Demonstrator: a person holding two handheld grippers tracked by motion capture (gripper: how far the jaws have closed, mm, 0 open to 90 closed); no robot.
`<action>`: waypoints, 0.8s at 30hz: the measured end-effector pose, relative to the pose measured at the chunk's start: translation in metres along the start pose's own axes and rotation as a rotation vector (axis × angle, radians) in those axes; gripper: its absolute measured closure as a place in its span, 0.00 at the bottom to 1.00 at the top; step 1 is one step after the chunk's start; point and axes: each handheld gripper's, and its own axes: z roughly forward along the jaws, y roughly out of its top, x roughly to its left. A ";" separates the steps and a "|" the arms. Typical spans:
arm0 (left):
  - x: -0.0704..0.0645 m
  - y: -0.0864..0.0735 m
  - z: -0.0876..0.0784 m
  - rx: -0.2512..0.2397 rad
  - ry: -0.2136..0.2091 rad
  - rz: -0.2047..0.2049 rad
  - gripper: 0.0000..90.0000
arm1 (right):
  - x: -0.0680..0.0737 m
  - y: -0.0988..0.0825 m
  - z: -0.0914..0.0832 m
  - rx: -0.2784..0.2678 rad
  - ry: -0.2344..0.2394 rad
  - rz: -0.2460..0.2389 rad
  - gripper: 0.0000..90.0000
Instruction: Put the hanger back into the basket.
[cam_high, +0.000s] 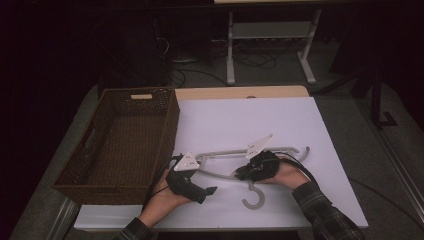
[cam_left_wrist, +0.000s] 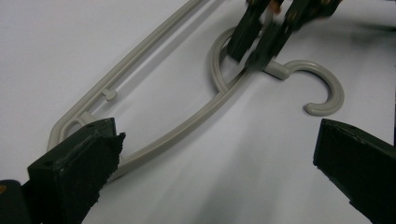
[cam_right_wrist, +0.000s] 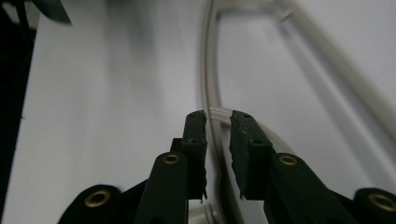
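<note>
A grey plastic hanger (cam_high: 225, 151) lies flat on the white tabletop (cam_high: 250, 120), its hook (cam_high: 255, 197) pointing toward the near edge. My right gripper (cam_high: 239, 174) reaches in from the right, just above the hook. In the right gripper view its jaws (cam_right_wrist: 218, 116) stand a narrow gap apart, astride the hanger's curved bar (cam_right_wrist: 208, 70), with a sliver of space beside the bar. My left gripper (cam_high: 207, 192) rests by the hanger's left end. Its jaws (cam_left_wrist: 215, 154) are wide open over bare table, the hanger (cam_left_wrist: 187, 126) and the right gripper (cam_left_wrist: 254, 51) lying ahead of them.
A brown wicker basket (cam_high: 167, 130) stands at the left of the table, close beside the left hand. The table's near edge runs just behind both wrists. Table legs and cables sit on the dark floor beyond.
</note>
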 end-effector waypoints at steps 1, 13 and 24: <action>0.000 0.000 0.000 0.003 0.000 0.002 0.00 | 0.001 -0.001 -0.008 -0.018 -0.024 0.011 0.84; 0.000 0.000 0.001 0.008 0.006 0.000 0.00 | -0.002 -0.085 -0.100 -0.049 -0.437 0.312 1.00; 0.001 0.000 0.002 0.011 0.002 -0.002 0.00 | -0.012 -0.122 -0.106 0.046 -0.517 0.427 1.00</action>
